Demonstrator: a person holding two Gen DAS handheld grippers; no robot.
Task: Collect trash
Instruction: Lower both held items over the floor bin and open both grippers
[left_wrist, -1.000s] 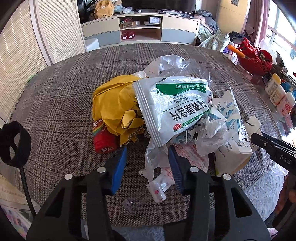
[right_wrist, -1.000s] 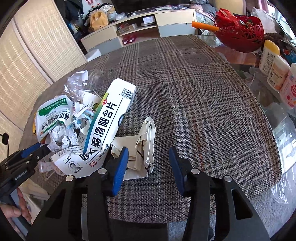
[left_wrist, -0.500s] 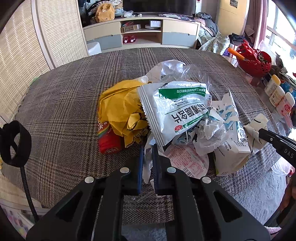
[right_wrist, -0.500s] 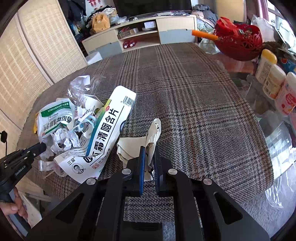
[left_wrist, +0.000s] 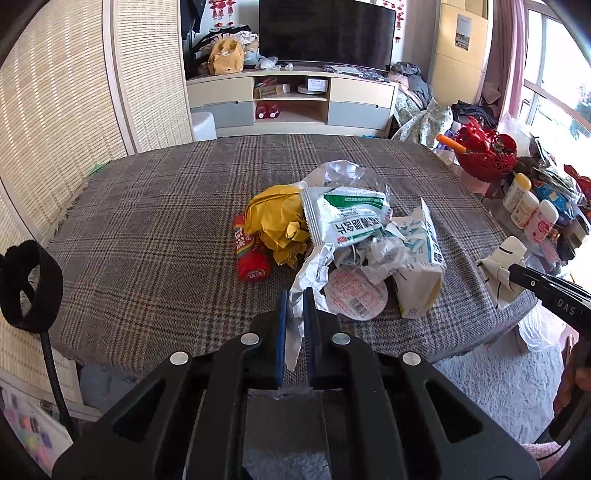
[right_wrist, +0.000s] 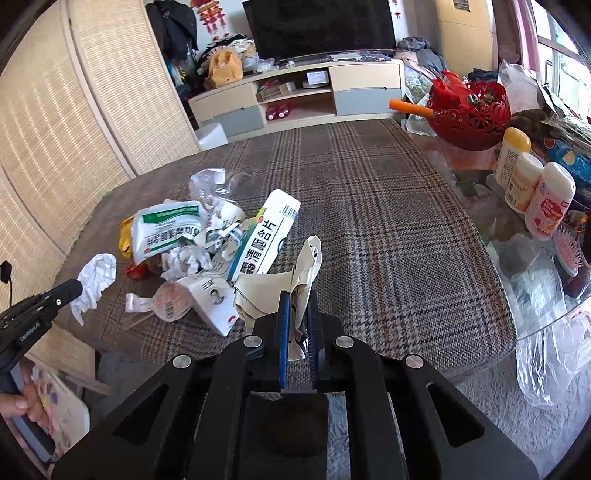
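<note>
Holding one scrap per gripper, both lifted off the near edge of the trash pile.

Left gripper (left_wrist: 294, 310) is clamped on a crumpled white plastic wrapper (left_wrist: 310, 273); right gripper (right_wrist: 294, 314) is clamped on a folded cream paper bag (right_wrist: 291, 280). Rest of the pile sits mid-table on the plaid tablecloth (left_wrist: 155, 206): yellow wrapper (left_wrist: 275, 218), white-green pouch (left_wrist: 343, 218), red snack tube (left_wrist: 249, 254), round foil lid (left_wrist: 354, 293), white lozenge box (right_wrist: 266, 236). Judgement: everything here is light, soft and crushable, nothing fragile. Film and foil look slippery, so pinch at a crease or bunched fold, not a flat face. The box is stiffer, so take it by an end flap; the tube may roll, so grip it across the middle. Loose tails hang below both jaws and could snag the pile.
</note>
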